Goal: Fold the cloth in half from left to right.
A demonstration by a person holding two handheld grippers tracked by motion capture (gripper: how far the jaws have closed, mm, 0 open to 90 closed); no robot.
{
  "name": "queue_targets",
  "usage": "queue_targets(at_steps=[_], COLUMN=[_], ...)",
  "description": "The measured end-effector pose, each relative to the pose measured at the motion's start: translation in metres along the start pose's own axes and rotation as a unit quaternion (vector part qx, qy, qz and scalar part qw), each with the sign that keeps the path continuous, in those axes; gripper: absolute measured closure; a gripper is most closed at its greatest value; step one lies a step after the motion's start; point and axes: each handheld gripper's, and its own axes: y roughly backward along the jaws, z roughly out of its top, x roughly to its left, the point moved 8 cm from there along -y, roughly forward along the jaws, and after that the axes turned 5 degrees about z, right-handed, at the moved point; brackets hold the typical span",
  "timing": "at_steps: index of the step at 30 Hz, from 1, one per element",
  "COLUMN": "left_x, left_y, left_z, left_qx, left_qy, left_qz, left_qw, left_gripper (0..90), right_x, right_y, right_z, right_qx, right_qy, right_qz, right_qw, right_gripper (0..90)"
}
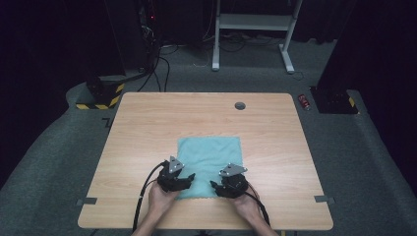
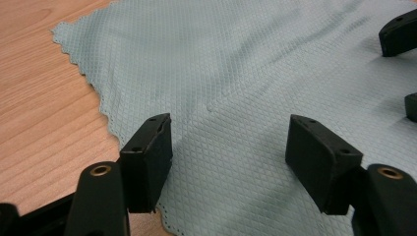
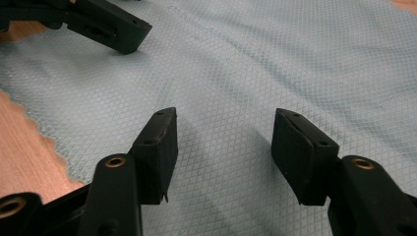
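Dark floor and black cabinets ring a pale wooden table [image 1: 147, 118], where a light blue cloth [image 1: 211, 150] lies flat near the person's edge. Both hands hover low over its near corners. Left gripper [image 1: 188, 178] has its jaws spread wide above the cloth's left corner, nothing between them. Right gripper [image 1: 215, 186] stands just as wide over the weave, pinching nothing.

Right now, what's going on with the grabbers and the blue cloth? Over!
Left hand-held gripper open, right hand-held gripper open, both over the near edge. Pale blue square waffle-textured cloth flat on the light wooden table, not pinched. Nothing in the way.
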Motion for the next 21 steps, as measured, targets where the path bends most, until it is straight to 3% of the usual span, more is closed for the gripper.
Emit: queue_targets(at_steps=[5, 7, 13, 19, 21], left_x=[0.005, 0.011, 0.033, 0.054, 0.061], left_y=[0.002, 0.004, 0.001, -0.009, -0.014], left_z=[0.004, 0.009, 0.025, 0.039, 0.043], left_qx=[0.001, -0.003, -0.002, -0.001, 0.005], left_qy=[0.020, 0.027, 0.057, 0.074, 0.071], left_qz=[-0.005, 0.001, 0.001, 0.010, 0.019], left_qw=[0.9998, 0.9996, 0.9984, 0.9972, 0.9972], left_gripper=[35.7, 35.7, 36.8, 38.3, 37.6], right_x=[0.004, 0.008, 0.018, 0.027, 0.030], right_y=[0.001, 0.001, -0.003, -0.010, -0.012], right_z=[0.002, 0.004, 0.011, 0.016, 0.017], right_qx=[-0.007, -0.006, -0.012, -0.017, -0.022], right_qy=[-0.013, -0.003, 0.002, 0.005, 0.006], right_qz=[0.017, 0.021, 0.041, 0.051, 0.056], right_qw=[0.9998, 0.9998, 0.9991, 0.9985, 0.9982], right_gripper=[50.3, 52.3, 55.4, 56.8, 57.4])
